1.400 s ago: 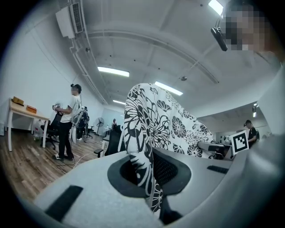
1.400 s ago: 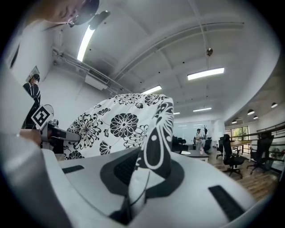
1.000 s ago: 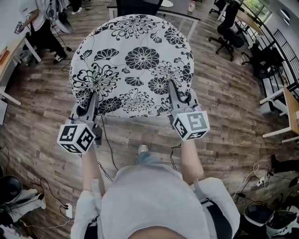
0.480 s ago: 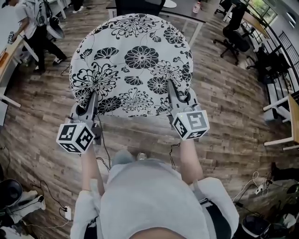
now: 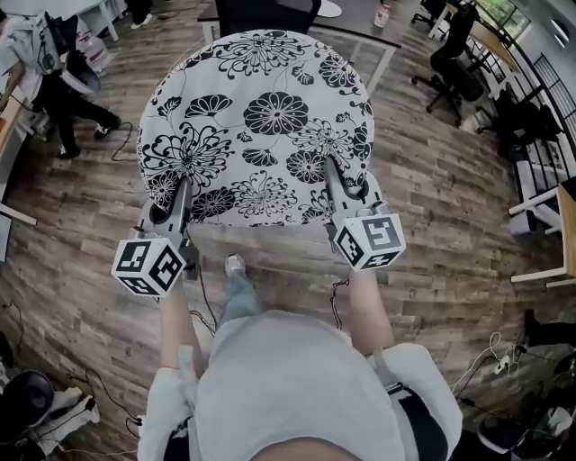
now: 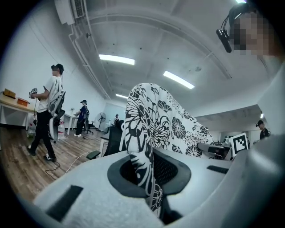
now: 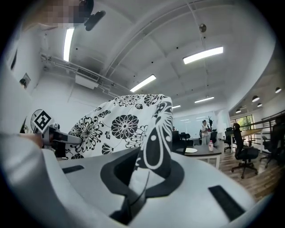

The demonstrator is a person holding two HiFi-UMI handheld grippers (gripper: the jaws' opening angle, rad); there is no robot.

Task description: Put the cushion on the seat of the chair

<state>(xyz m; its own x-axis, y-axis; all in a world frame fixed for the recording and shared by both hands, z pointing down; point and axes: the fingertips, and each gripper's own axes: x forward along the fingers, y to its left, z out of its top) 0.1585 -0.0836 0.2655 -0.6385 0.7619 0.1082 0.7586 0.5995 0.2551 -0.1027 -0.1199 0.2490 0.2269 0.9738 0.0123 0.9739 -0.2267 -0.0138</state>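
Observation:
A round white cushion (image 5: 261, 117) with black flower print hangs in the air in front of me, above the wood floor. My left gripper (image 5: 183, 189) is shut on its near left edge, and my right gripper (image 5: 330, 171) is shut on its near right edge. In the left gripper view the cushion fabric (image 6: 142, 164) is pinched between the jaws and rises up beyond them. The right gripper view shows the cushion's edge (image 7: 156, 147) clamped the same way. A dark chair (image 5: 265, 13) shows just past the cushion's far edge, its seat hidden by the cushion; the chair (image 6: 111, 141) also shows in the left gripper view.
A person (image 5: 54, 72) stands at the far left by a desk. A white table (image 5: 360, 25) with a bottle lies behind the chair. Black office chairs (image 5: 454, 63) stand at the far right. Cables (image 5: 205, 302) run across the floor by my foot (image 5: 234, 265).
Both grippers and the cushion keep the same place. My foot has stepped forward under the cushion's near edge, and the person at the far left has shifted.

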